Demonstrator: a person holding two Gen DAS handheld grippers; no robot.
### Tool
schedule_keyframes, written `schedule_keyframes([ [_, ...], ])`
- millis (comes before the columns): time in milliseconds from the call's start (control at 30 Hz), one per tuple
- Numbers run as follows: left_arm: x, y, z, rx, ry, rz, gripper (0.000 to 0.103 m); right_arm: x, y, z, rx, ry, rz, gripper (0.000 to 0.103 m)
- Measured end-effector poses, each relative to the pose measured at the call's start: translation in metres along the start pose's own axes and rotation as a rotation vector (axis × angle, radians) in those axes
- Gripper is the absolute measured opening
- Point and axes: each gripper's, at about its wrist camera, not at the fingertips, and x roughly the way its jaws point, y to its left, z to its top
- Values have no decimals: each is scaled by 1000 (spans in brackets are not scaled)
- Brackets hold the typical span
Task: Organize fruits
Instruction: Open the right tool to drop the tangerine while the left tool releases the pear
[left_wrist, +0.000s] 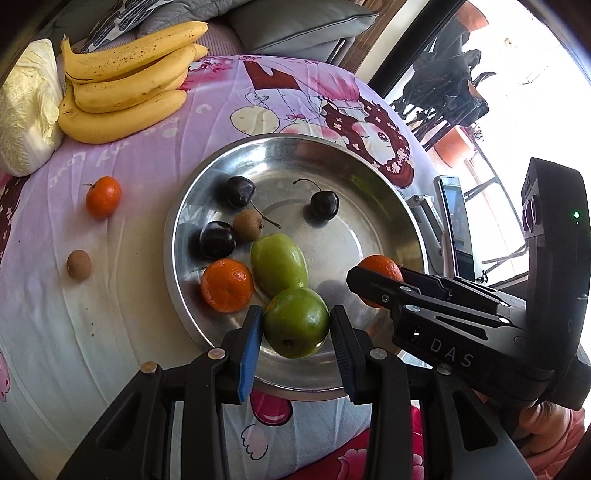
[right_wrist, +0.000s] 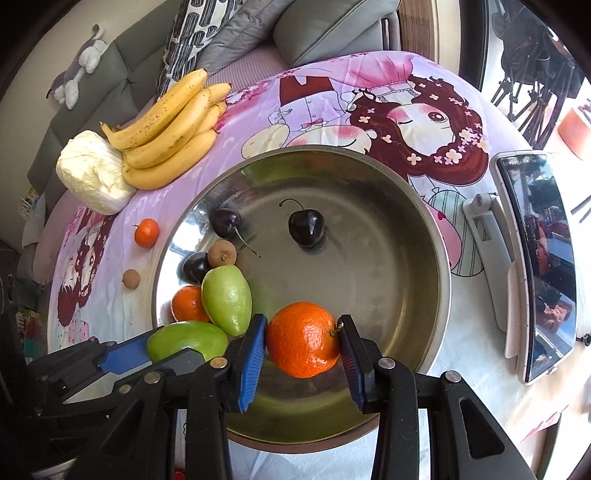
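Left gripper (left_wrist: 296, 328): fingers pinched a round green fruit (left_wrist: 296, 322) between the blue pads, over the near rim of the steel bowl (left_wrist: 388, 192); whether the fruit touched the bowl floor could not be told.
Right gripper (right_wrist: 303, 345): fingers clamped a mandarin (right_wrist: 303, 345), stem end against the right pad, held over the near side of the bowl.
Bowl: sat at the middle of the tabletop on a pink cartoon-print cloth (right_wrist: 369, 92).
Bowl contents: long green fruit (left_wrist: 279, 260) lay at the near-left part, just beside a second mandarin (left_wrist: 227, 284) by the left wall; two dark cherries (left_wrist: 217, 239) and a small brown longan (left_wrist: 247, 224) clustered at the left; third dark cherry (left_wrist: 324, 205) with stem stood alone near the centre.
Outside bowl: small stemmed mandarin (left_wrist: 103, 196) and a second longan (left_wrist: 78, 264) lay on the cloth left of the bowl, apart from each other and from the rim.
Far-left corner: banana bunch (left_wrist: 129, 81) rested against a pale cabbage (left_wrist: 27, 110) at the tabletop edge.
Right edge: phone (right_wrist: 535, 258) leaned on a white stand (right_wrist: 484, 229), just beside the bowl.
Background: grey sofa with cushions (right_wrist: 332, 26) beyond the far edge, plush toy (right_wrist: 79, 62) on its back.
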Motion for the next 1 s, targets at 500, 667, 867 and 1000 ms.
schedule_keyframes([
  [500, 10, 5, 0, -6, 21, -27, 36, 14, 0, -1, 5, 33, -19, 42],
  [667, 10, 5, -1, -9, 29, -30, 36, 15, 0, 0, 10, 36, -27, 42],
  [867, 7, 7, -1, -16, 32, -37, 36, 10, 1, 3, 6, 16, -40, 42],
  [1000, 1, 8, 0, -17, 21, -39, 37, 6, 2, 5, 2, 6, -43, 42],
])
